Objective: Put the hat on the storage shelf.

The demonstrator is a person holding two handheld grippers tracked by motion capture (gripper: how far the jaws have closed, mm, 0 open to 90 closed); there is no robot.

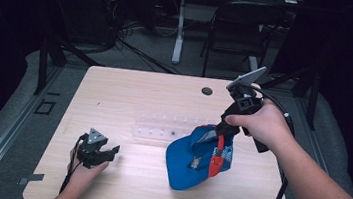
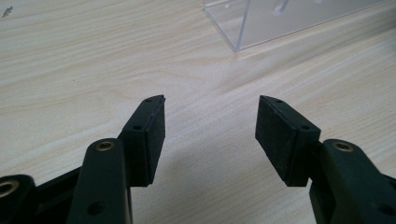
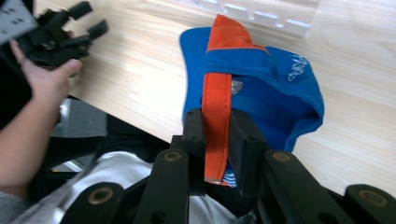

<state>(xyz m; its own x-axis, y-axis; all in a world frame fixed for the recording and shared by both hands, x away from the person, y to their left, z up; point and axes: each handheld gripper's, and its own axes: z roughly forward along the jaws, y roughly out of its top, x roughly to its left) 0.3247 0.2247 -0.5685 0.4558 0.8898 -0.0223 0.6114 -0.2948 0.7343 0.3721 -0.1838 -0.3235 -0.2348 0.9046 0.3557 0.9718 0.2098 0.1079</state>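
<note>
A blue cap [image 1: 192,161] with an orange strap [image 1: 217,157] hangs partly lifted over the right middle of the table, its brim resting on the wood. My right gripper [image 1: 223,131] is shut on the orange strap [image 3: 217,126], and the cap's blue body [image 3: 275,88] dangles past the jaws. At the front left my left gripper [image 1: 110,153] rests low on the table, open, with nothing between its pads [image 2: 154,135]. In the right gripper view that left gripper [image 3: 88,21] lies far off at the upper left, held by a hand.
A clear acrylic tray or rack [image 1: 161,125] lies across the table's middle, its corner [image 2: 243,28] just ahead of the left jaws. A round cable hole [image 1: 207,91] sits near the far edge. A dark chair [image 1: 237,31] stands beyond the wooden table [image 1: 119,183].
</note>
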